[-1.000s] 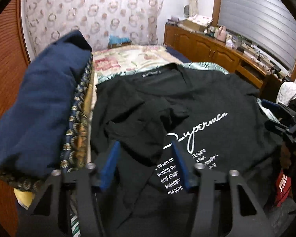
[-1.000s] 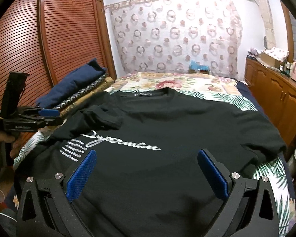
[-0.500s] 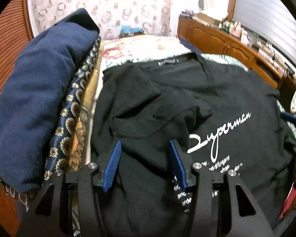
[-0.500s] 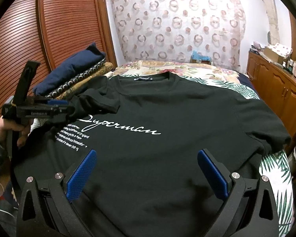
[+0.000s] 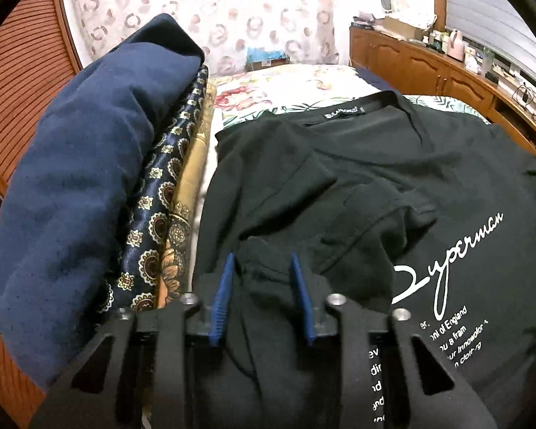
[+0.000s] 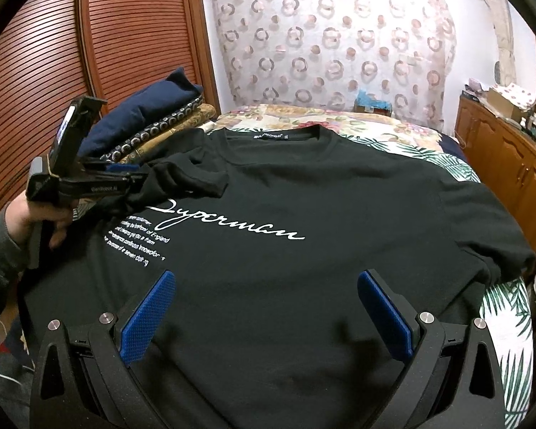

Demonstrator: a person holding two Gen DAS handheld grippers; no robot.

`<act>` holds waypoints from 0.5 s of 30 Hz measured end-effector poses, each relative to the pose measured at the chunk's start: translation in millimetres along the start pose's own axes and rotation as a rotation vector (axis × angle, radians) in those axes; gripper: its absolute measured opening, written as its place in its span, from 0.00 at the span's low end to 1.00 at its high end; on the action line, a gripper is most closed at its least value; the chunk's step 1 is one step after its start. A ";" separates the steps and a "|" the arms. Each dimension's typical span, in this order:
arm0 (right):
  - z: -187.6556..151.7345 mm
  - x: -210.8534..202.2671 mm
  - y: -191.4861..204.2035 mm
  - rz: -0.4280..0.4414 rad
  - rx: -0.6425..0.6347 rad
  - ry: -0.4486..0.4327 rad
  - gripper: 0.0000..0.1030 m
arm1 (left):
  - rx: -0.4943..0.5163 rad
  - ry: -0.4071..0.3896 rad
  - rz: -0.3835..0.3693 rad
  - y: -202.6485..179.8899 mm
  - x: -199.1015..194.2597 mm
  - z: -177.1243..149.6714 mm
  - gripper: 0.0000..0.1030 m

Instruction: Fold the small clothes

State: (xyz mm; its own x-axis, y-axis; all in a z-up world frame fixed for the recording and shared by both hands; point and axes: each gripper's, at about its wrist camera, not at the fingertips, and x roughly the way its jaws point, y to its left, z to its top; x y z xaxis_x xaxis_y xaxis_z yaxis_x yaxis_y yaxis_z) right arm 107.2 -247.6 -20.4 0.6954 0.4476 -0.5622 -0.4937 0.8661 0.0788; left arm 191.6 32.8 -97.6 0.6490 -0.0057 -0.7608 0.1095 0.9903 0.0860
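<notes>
- Jaws of the left gripper (image 5: 262,291) have just been closing, and a bunched ridge of black cloth now sits pinched between its blue pads; in the right wrist view the fabric is gathered into a peak at the tool's tip, so I judge the grip has taken.
- Jaws of the right gripper (image 6: 264,316) stand wide apart with nothing between them, hovering over the lower front of the garment.
- The black T-shirt (image 6: 339,214) lies face up and mostly flat on the bed (image 6: 500,321), collar away from the person, white script and small print across the chest.
- Its sleeve (image 5: 357,214) on the person's left is already turned in over the chest, crumpled, not smooth; the other sleeve lies spread out towards the cabinets (image 6: 511,164).
- The pinch sits at the side edge near that folded sleeve, probably so the whole side can be carried inward over the print for the first lengthwise fold.
- A hand (image 6: 35,214) in a dark sleeve holds the left tool low and angled down at the cloth.
- The shirt looks like soft matte knit with a ribbed neckband; it puckers readily, so a small pinch should lift a limp flap.
- Just beside it, against the slatted wooden doors (image 6: 89,71), is a stack of bedding (image 5: 89,186): a plump navy piece on top, shiny patterned satin below, then gold-brown cloth.
- The bed cover is a smooth leaf and flower print.
</notes>
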 end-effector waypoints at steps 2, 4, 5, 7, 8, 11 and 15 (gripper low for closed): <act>-0.4 -0.5 -0.2 0.002 0.002 -0.002 0.99 | -0.009 0.005 -0.018 1.7 0.3 -0.9 0.09; -1.6 -1.8 -2.0 0.004 0.006 -0.005 0.99 | -0.005 -0.014 -0.029 2.5 -4.4 -1.9 0.08; -1.0 -1.4 -1.6 0.003 0.008 -0.003 0.99 | -0.004 -0.025 -0.032 2.7 -8.9 -2.9 0.07; -0.8 -0.7 -1.6 0.005 0.012 -0.001 0.99 | 0.001 -0.067 -0.065 0.3 -25.9 -4.5 0.07; -0.4 -0.5 -0.3 0.004 0.012 0.000 0.99 | 0.005 -0.083 -0.080 -2.0 -33.0 -4.8 0.07; 0.1 0.7 0.4 0.003 0.012 0.000 0.99 | 0.024 -0.124 -0.130 -12.2 -61.6 -7.1 0.07; 0.9 3.2 2.5 -0.003 0.014 0.005 0.99 | 0.058 -0.147 -0.158 -26.2 -87.2 -12.2 0.07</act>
State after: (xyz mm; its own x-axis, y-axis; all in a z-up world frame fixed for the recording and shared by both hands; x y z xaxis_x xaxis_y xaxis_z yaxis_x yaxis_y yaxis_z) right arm 108.7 -243.8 -21.2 0.6940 0.4439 -0.5669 -0.4844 0.8704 0.0885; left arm 123.0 9.0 -41.3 0.7227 -0.1843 -0.6662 0.2589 0.9658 0.0137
